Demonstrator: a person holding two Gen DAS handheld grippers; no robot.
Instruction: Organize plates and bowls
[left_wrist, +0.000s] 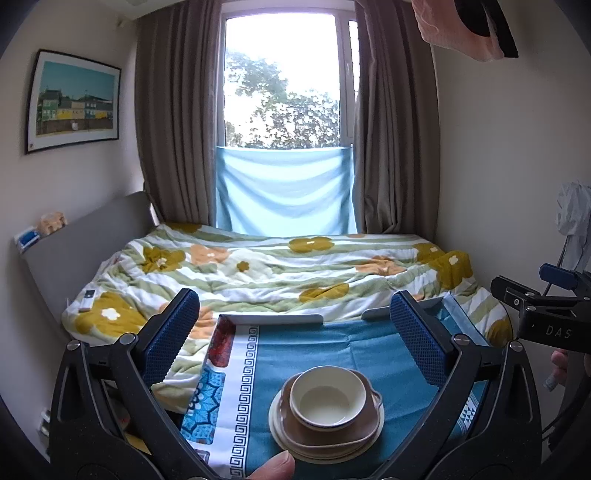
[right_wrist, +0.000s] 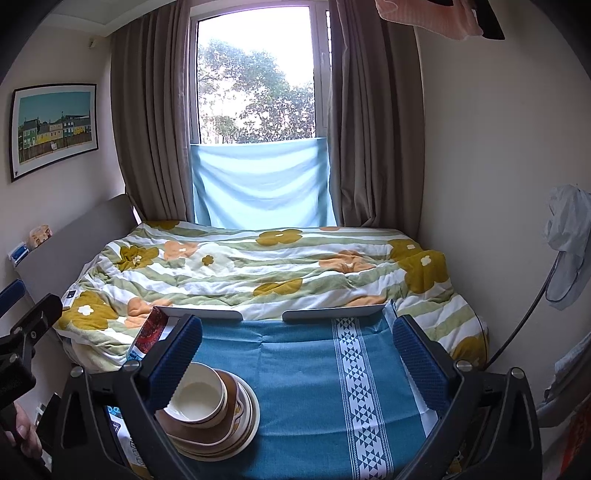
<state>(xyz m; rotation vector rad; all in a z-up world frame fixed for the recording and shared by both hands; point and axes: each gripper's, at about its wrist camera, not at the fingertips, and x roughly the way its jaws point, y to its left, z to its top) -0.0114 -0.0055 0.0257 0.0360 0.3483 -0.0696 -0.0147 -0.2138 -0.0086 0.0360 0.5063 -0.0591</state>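
1. In the right wrist view the right gripper's (right_wrist: 295, 354) left finger (right_wrist: 173, 363) covers the near-left rim of the cream bowl (right_wrist: 197, 400); whether pad and bowl touch is unclear.
2. The stack of plates (right_wrist: 236, 424) under the bowl is partly hidden, so their number cannot be told.
3. The pink cloth (left_wrist: 458, 26) is cut off by the top edge.
4. The small items on the headboard ledge (left_wrist: 40, 229) are too small to identify.
5. A thumb (left_wrist: 275, 467) is cropped at the bottom edge of the left wrist view.
6. The white bag (right_wrist: 569, 243) on the right wall runs out of frame.
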